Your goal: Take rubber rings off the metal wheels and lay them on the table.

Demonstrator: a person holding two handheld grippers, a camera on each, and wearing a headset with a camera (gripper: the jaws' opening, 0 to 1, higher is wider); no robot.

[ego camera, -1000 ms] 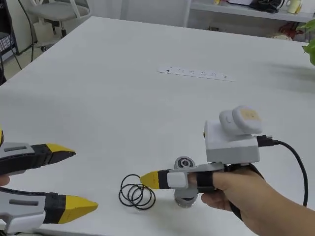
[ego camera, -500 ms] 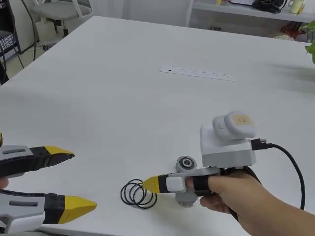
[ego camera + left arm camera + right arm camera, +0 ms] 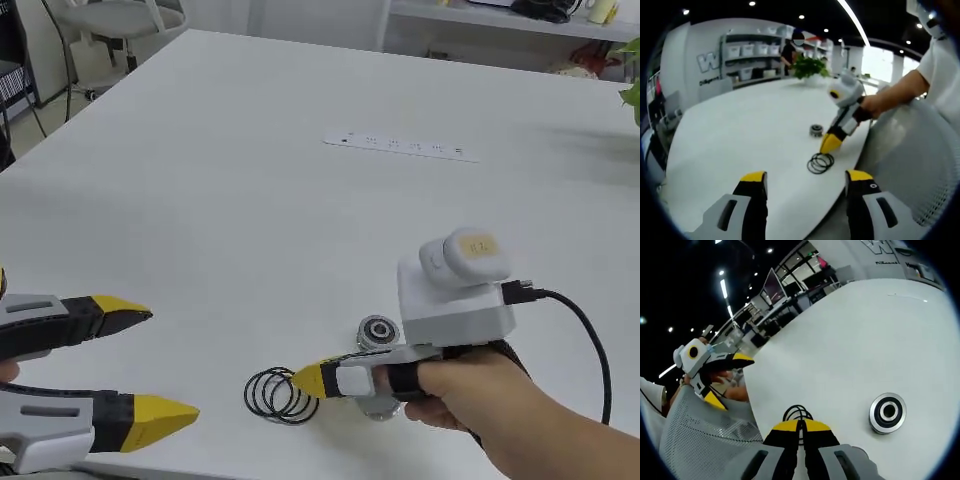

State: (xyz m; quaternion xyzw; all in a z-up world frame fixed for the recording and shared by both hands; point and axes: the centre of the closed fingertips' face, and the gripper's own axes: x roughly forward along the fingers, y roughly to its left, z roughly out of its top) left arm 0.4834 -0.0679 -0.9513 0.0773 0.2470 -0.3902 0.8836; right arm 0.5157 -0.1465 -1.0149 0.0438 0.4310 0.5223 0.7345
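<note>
Jaws on the right gripper [image 3: 302, 380] are pressing shut beside thin black rubber rings [image 3: 272, 396] overlapping on the counter [image 3: 300, 220] near a silver metal wheel [image 3: 377, 331]; the left gripper [image 3: 172, 362] is hanging wide open.

White power strip [image 3: 400, 147] lying flat, well out toward the far side. Grey office chair [image 3: 120, 20] past the far left corner. Wall shelf [image 3: 500, 22] beyond, with small clutter on it. Leafy green plant [image 3: 810, 67] at the far end, storage shelving [image 3: 747, 50] with bins behind. White mesh chair back [image 3: 910, 155] close alongside.
</note>
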